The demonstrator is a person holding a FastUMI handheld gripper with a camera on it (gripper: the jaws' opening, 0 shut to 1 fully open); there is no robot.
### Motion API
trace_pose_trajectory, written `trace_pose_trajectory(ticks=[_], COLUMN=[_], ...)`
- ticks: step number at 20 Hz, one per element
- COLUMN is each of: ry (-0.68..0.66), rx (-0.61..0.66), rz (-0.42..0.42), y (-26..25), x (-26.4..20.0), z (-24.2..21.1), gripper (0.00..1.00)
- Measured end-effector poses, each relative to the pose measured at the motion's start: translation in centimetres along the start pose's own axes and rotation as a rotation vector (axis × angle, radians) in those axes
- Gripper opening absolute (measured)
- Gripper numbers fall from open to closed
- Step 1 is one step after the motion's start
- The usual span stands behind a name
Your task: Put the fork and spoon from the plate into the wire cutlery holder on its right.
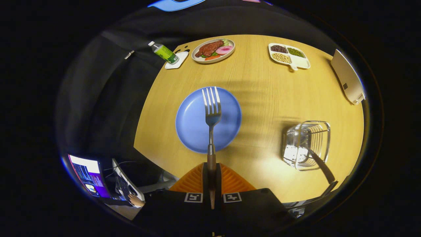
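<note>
My gripper (211, 169) is shut on the handle of a metal fork (212, 113) with a brown handle end. The fork points straight ahead, tines up, lifted above the blue plate (190, 123), which lies bare beneath it on the wooden table. To the plate's right stands the wire cutlery holder (307, 144); a dark handle (324, 169) leans out of it toward the table's near edge, and what it belongs to is hidden inside.
At the table's far side sit a green-labelled bottle (164, 52) on a white coaster, a plate of food (213, 50) and a divided white tray of beans (289, 56). A pale flat device (348, 77) lies at the far right. A laptop (90, 176) and a hand (135, 199) are below left.
</note>
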State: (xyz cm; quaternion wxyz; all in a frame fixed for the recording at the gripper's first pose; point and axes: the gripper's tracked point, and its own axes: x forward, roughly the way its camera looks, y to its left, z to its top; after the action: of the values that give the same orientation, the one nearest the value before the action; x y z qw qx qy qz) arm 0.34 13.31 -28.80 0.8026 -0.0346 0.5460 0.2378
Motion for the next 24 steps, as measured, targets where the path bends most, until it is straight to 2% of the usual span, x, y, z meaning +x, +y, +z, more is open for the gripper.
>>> trace_pose_trajectory(ticks=[7, 12, 17, 24], ry=[0.101, 0.260, 0.449, 0.697], rx=[-0.014, -0.031, -0.104, -0.159], rz=[-0.088, -0.141, -0.197, -0.224], y=[-6.8, -11.4, -15.0, -17.4], x=[-7.2, -10.1, -10.7, -10.2], z=[-2.1, -3.5, -3.8, -3.2], gripper=[0.08, 0.08, 0.08, 0.08])
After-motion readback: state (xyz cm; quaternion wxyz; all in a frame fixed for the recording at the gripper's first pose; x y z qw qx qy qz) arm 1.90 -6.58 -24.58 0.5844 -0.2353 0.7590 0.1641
